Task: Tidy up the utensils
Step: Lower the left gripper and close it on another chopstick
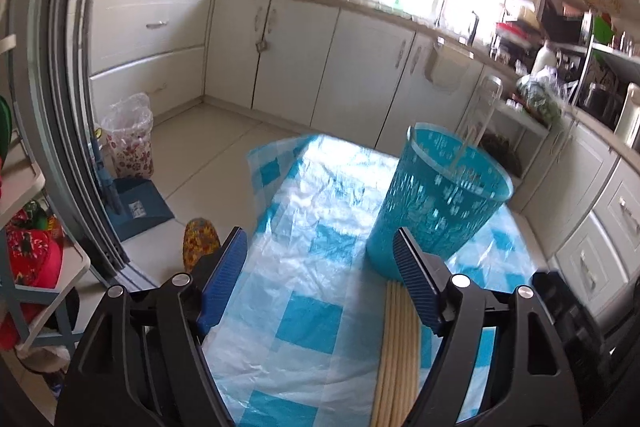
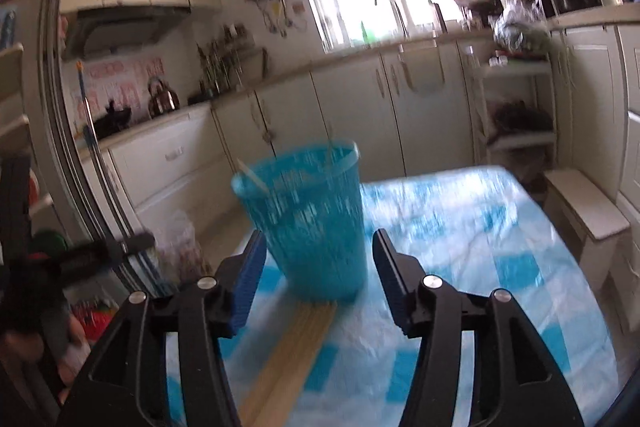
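Left gripper (image 1: 320,259) spread wide above the checked tablecloth (image 1: 304,323), nothing between its pads. Right gripper (image 2: 318,267) likewise spread and empty. Chopsticks (image 1: 396,355) lie flat, tips beside the blue perforated holder (image 1: 436,203). No legible writing.

Chopsticks (image 1: 398,355) on table (image 1: 304,307), before basket (image 1: 436,203)

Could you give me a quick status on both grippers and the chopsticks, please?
Left gripper open, empty. Right gripper open, empty. Chopsticks bundled flat on checked tablecloth against blue basket. Nothing in the way.
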A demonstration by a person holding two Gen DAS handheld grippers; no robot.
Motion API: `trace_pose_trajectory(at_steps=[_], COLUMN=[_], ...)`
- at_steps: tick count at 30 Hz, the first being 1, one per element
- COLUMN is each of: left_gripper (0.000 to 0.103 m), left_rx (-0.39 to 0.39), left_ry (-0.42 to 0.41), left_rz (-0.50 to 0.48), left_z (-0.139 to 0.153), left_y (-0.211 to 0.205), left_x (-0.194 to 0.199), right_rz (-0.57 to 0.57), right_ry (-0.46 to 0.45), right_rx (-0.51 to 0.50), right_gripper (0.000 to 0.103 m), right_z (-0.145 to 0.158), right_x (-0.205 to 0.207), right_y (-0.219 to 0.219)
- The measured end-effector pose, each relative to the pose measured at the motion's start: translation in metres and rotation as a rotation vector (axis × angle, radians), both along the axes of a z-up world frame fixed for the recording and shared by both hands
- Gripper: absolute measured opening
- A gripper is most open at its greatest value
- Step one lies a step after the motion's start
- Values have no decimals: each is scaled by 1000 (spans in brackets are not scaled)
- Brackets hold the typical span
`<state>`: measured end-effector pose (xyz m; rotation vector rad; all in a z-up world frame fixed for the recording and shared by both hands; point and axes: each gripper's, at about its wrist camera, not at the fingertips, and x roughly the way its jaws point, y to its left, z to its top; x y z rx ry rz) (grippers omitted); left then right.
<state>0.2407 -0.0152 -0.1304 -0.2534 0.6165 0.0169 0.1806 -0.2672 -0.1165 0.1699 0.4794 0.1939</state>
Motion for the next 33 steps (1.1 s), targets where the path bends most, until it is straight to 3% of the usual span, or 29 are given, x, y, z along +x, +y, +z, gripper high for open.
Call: trace_pose_trajectory(at_steps=[2,5,8,18,24,33], left_gripper=[72,72,72,72,72,72], left_rx=[14,35,41,95,127,191], left_ry=[40,112,161,217,267,337], left_rz=[-16,-46,-68,-125,-174,-245], left_z=[-10,-28,-41,-58,-68,-89], left_y=[-3,-9,-12,-26,-37,-60], left_x=[6,17,24,36,48,71], right_rz=[10,36,43,69,92,51], right_ry=[84,219,310,356,364,395], right_rx=[-32,-91,-81,-118,-219,-226], right_gripper=[51,30,22,20,19,19], right_z=[-17,-43,-64,-84,-83,-81], right_x=[9,28,42,56,52,46], right_y=[4,14,16,37,44,21])
